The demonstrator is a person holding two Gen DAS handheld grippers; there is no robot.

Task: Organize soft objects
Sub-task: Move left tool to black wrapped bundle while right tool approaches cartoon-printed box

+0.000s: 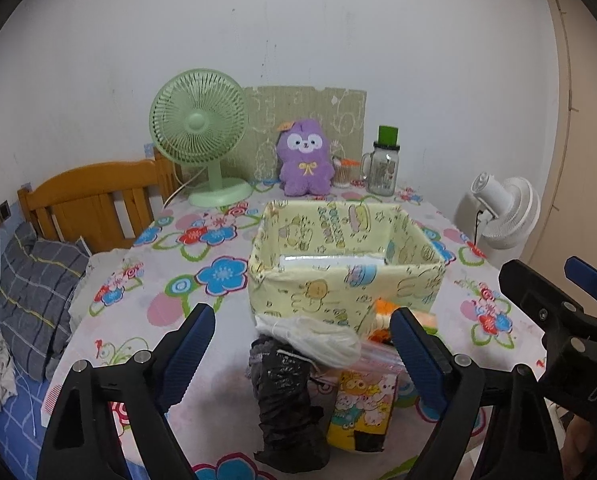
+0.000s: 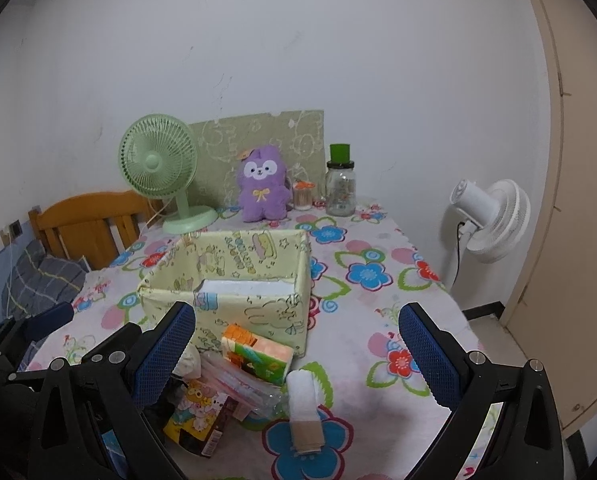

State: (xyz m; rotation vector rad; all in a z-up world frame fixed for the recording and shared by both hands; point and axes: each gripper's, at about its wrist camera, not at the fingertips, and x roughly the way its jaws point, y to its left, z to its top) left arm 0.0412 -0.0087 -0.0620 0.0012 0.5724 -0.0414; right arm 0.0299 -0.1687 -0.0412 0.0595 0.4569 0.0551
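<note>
Both pairs of jaws stand wide, holding nothing. At lower centre, the left gripper [image 1: 302, 340] frames a black bag [image 1: 288, 404] and white yarn [image 1: 322, 338]; the right gripper [image 2: 298, 340] frames a white roll [image 2: 304, 396] and tissue pack [image 2: 258, 356]. Mid-frame on the floral counter [image 2: 378, 340] sits the yellow box [image 1: 338, 280]; a purple plush [image 1: 306, 158] stands behind.

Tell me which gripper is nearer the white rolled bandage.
Right. The right gripper has the white rolled bandage lying between its open fingers; the left gripper is open over the black bag, farther left.
</note>
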